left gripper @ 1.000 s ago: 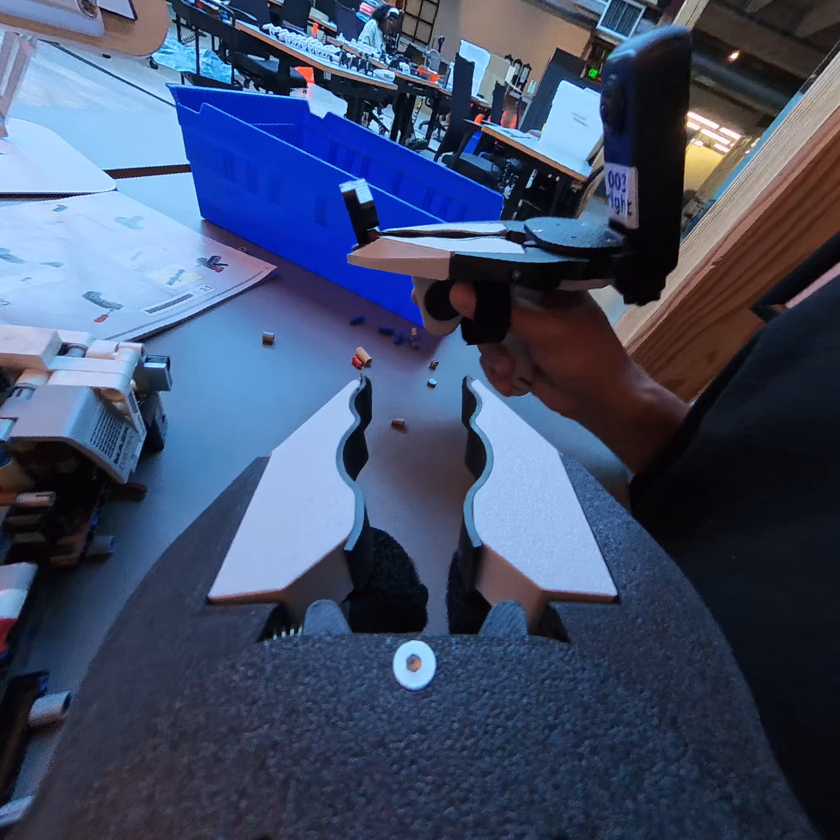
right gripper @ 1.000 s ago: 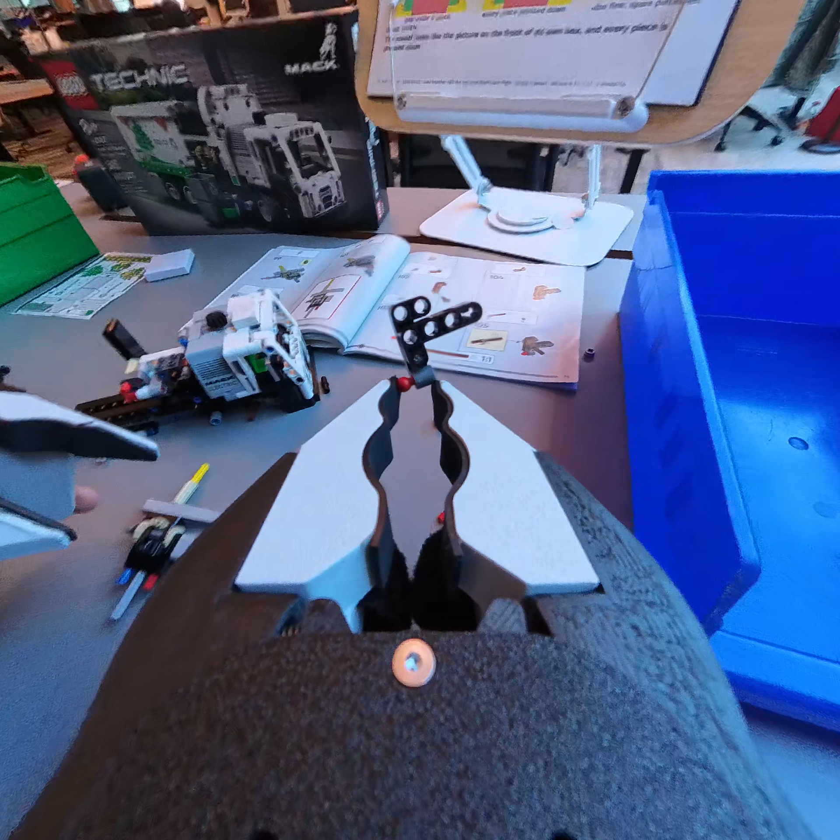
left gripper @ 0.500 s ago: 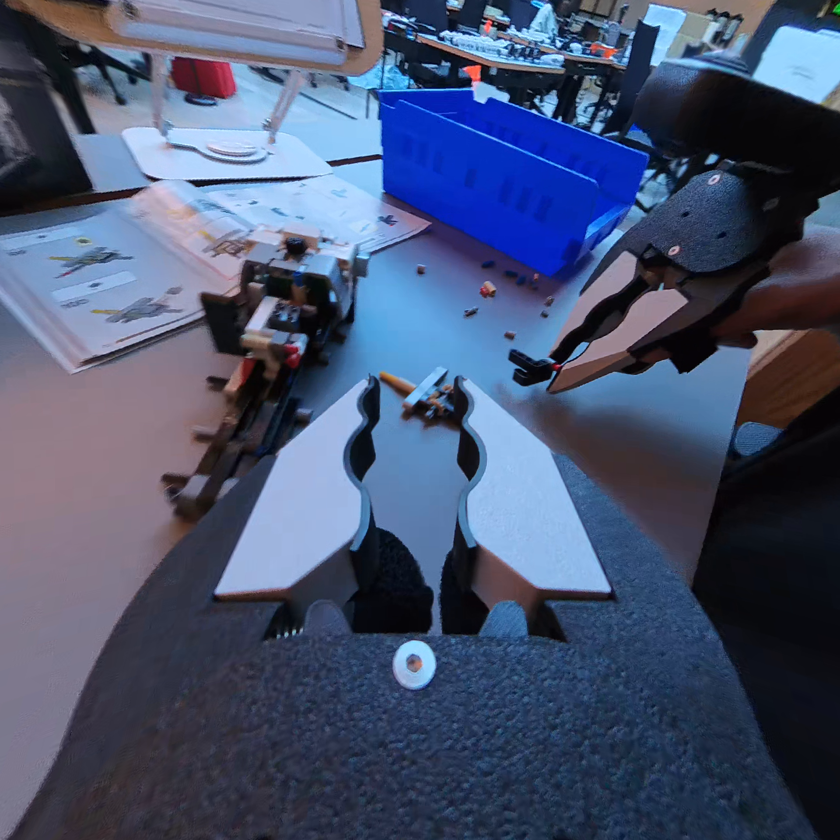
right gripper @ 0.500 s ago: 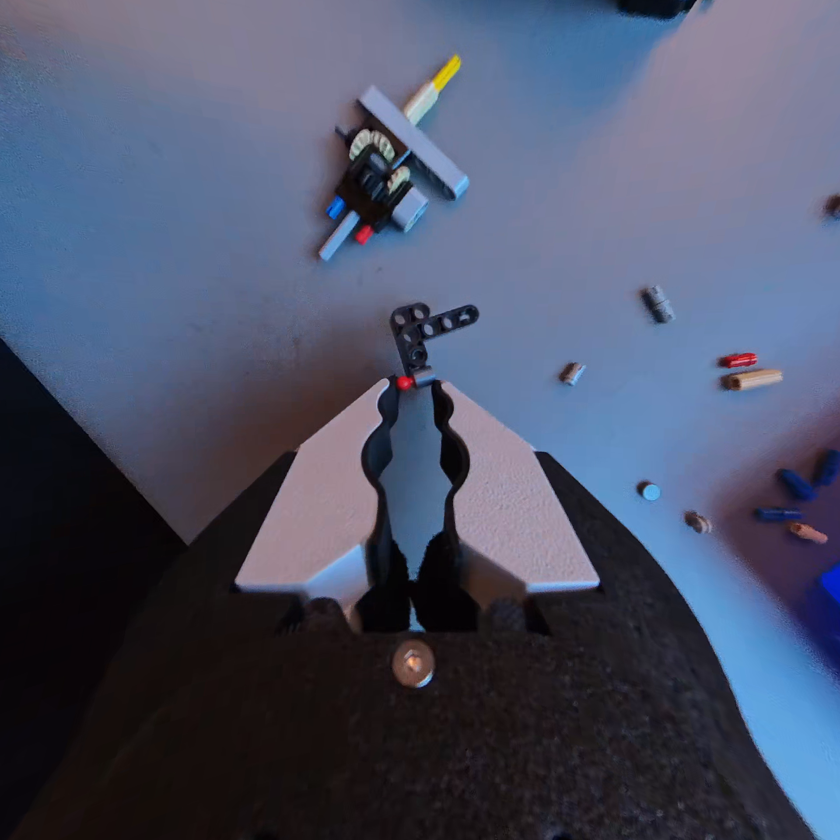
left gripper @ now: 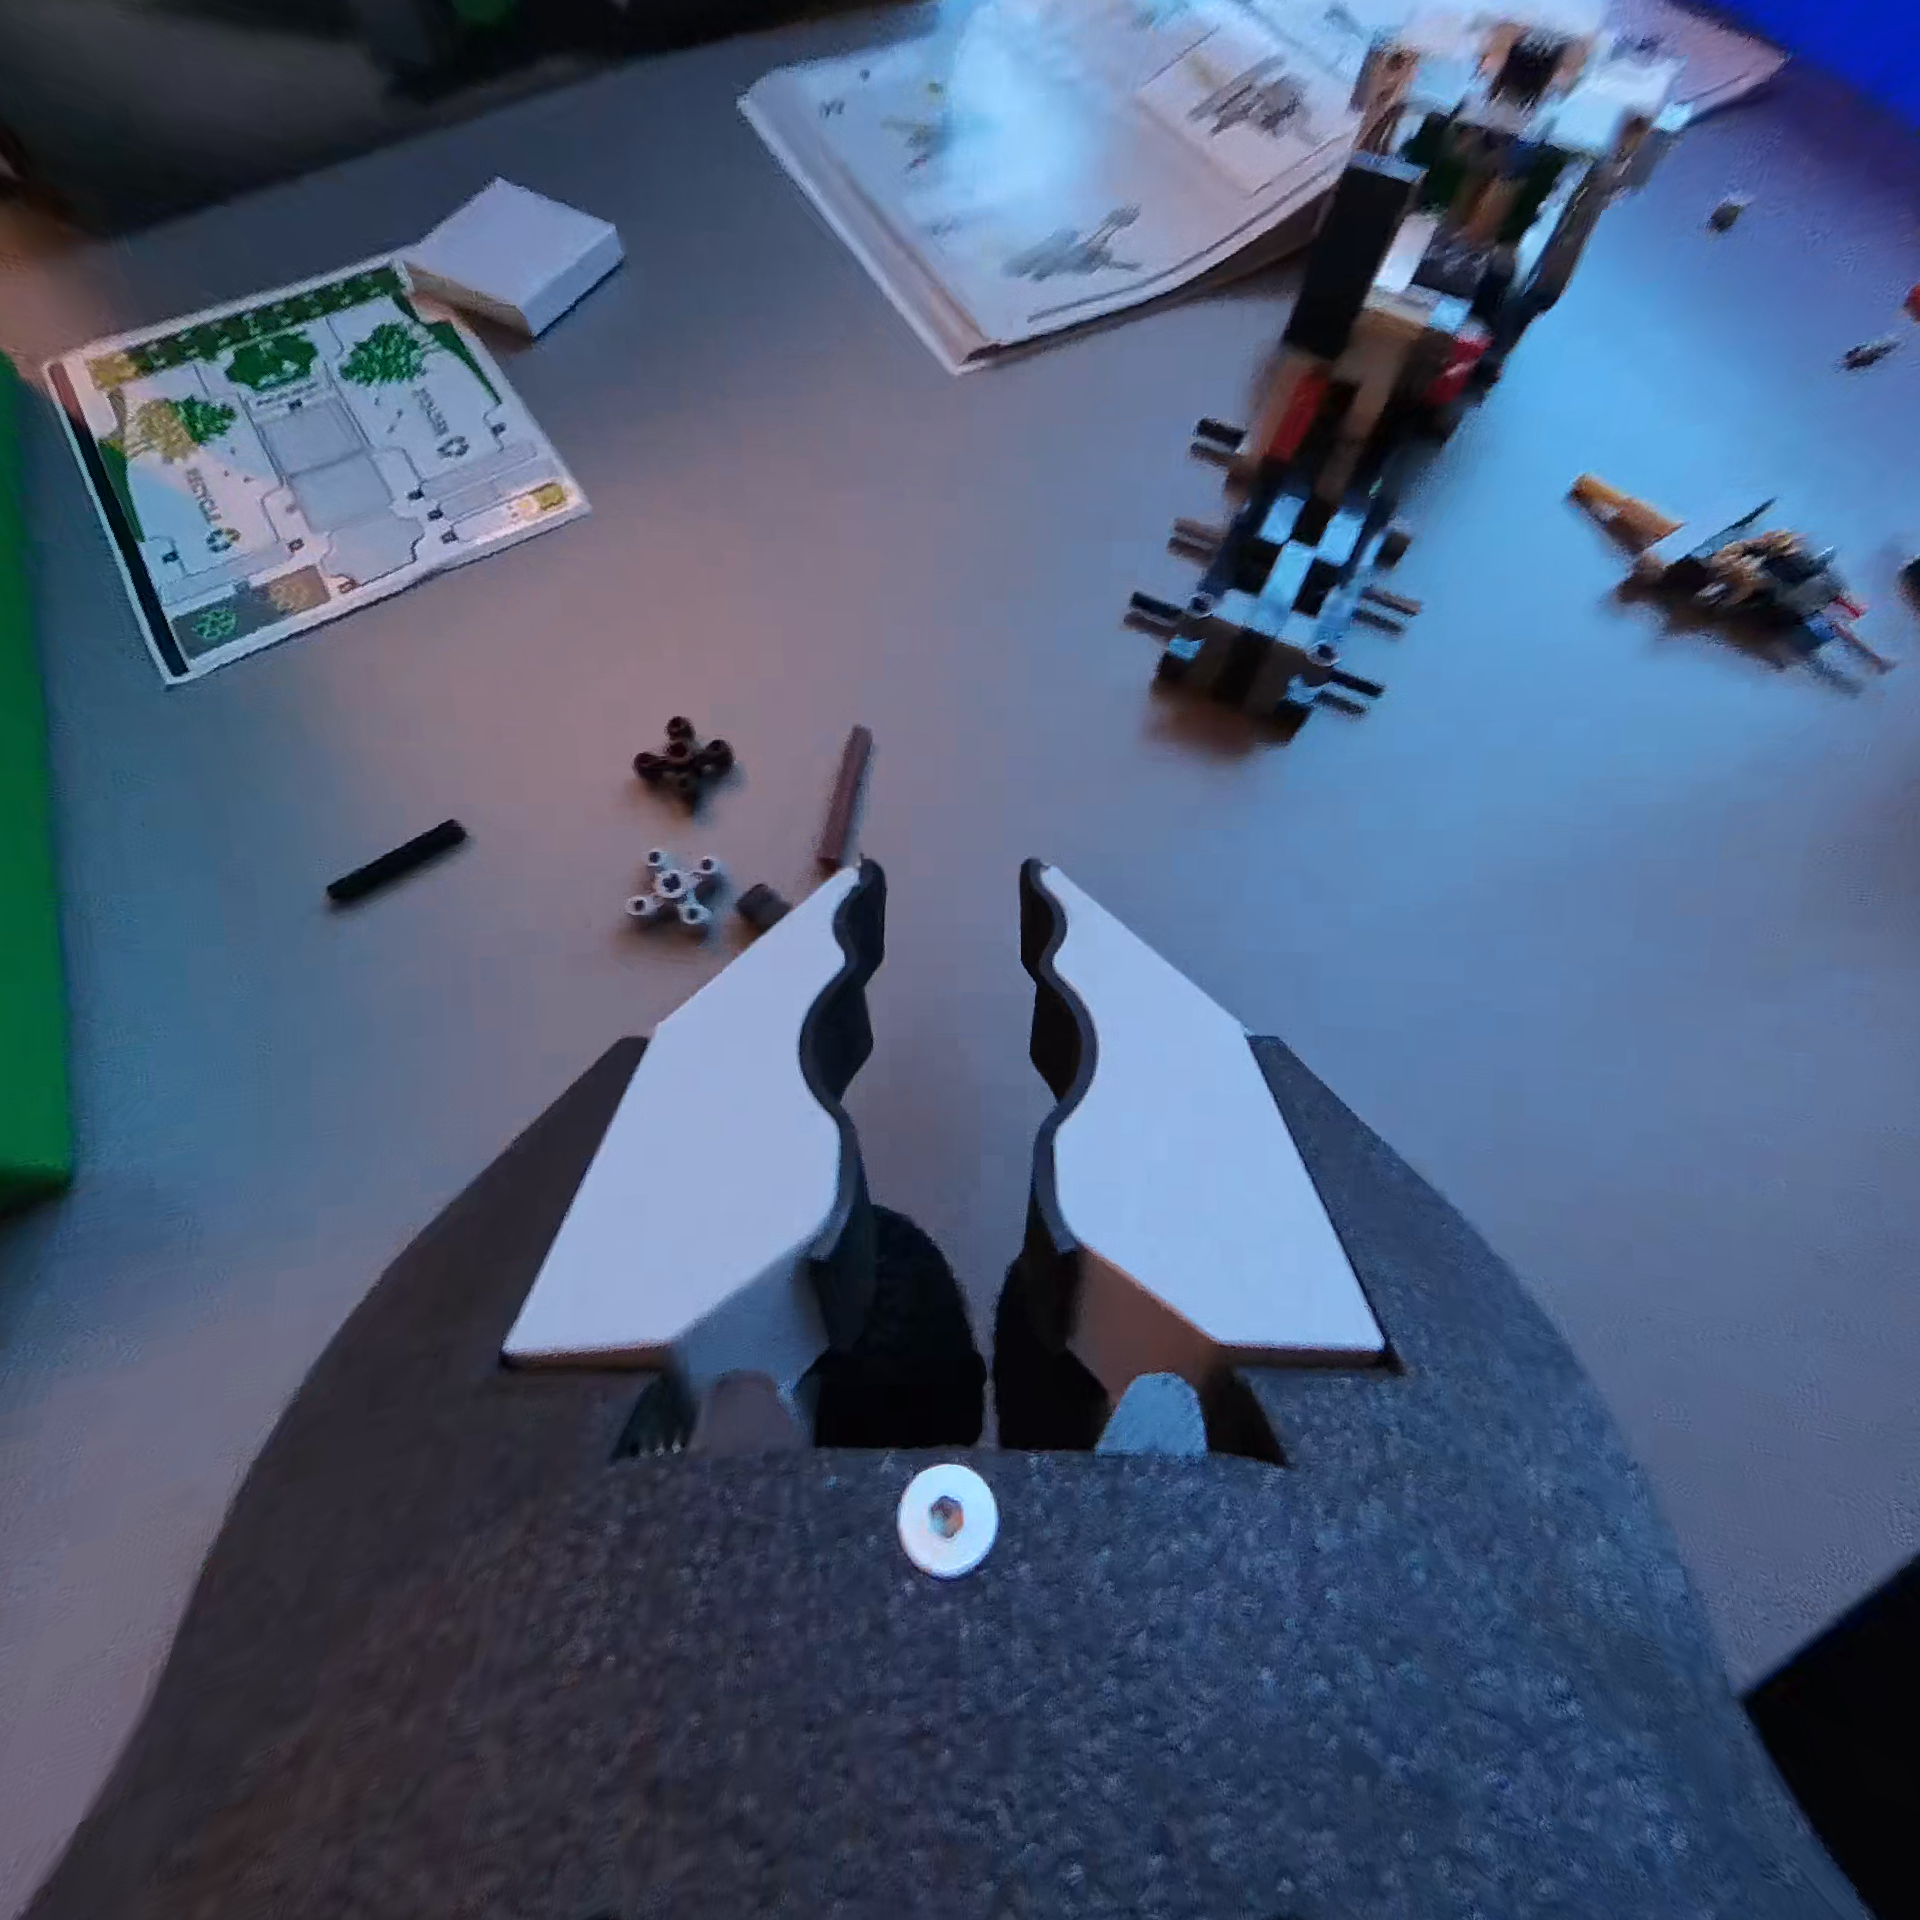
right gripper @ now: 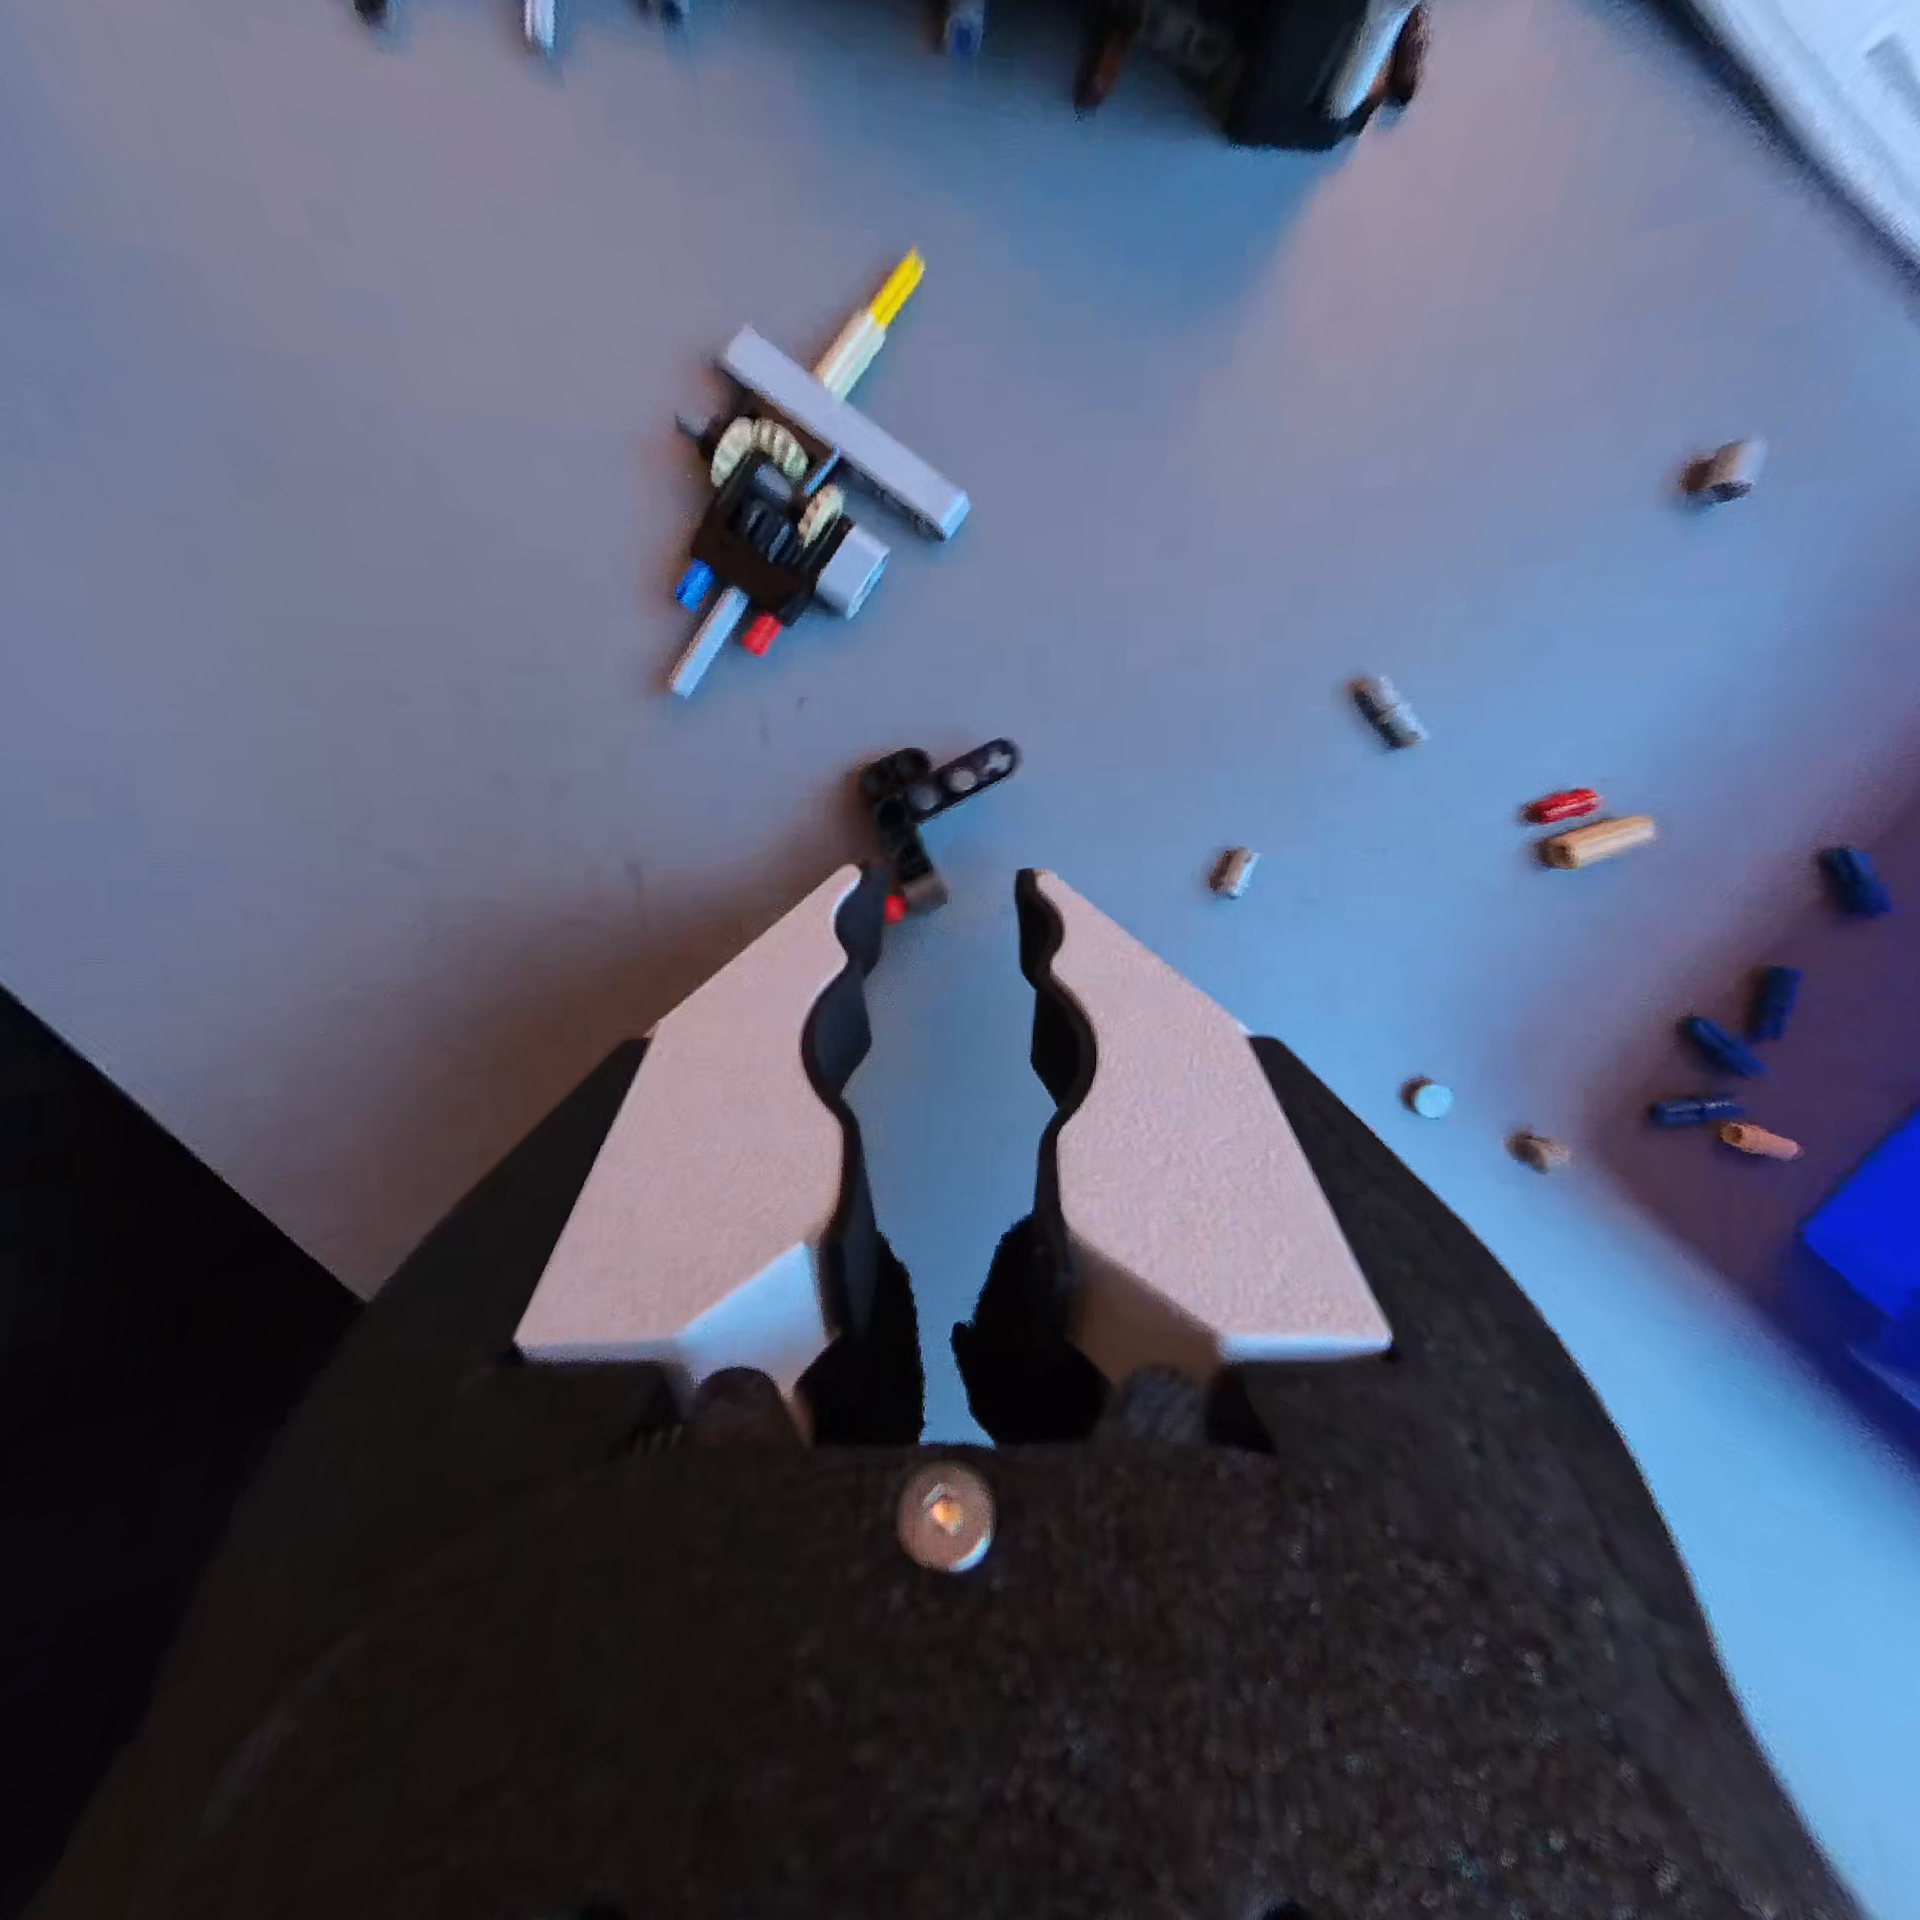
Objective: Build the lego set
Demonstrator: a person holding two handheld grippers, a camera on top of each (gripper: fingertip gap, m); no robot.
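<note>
Left gripper [left gripper: 951,873] hangs over the grey table [left gripper: 935,520] with its jaws parted and nothing between them, the half-built truck chassis [left gripper: 1351,447] up to its right, small black and grey connectors [left gripper: 681,764] to its left. Right gripper [right gripper: 940,883] is parted too, empty, the black L-shaped beam [right gripper: 920,805] lying just beyond its left fingertip, gear assembly [right gripper: 800,499] beyond that, loose pins [right gripper: 1590,836] off right.

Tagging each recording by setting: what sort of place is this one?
Probably a hobby or lab worktable used for model building: a grey tabletop with an open instruction booklet, a half-built truck chassis and loose pins. Nothing in view tells more about the room.
</note>
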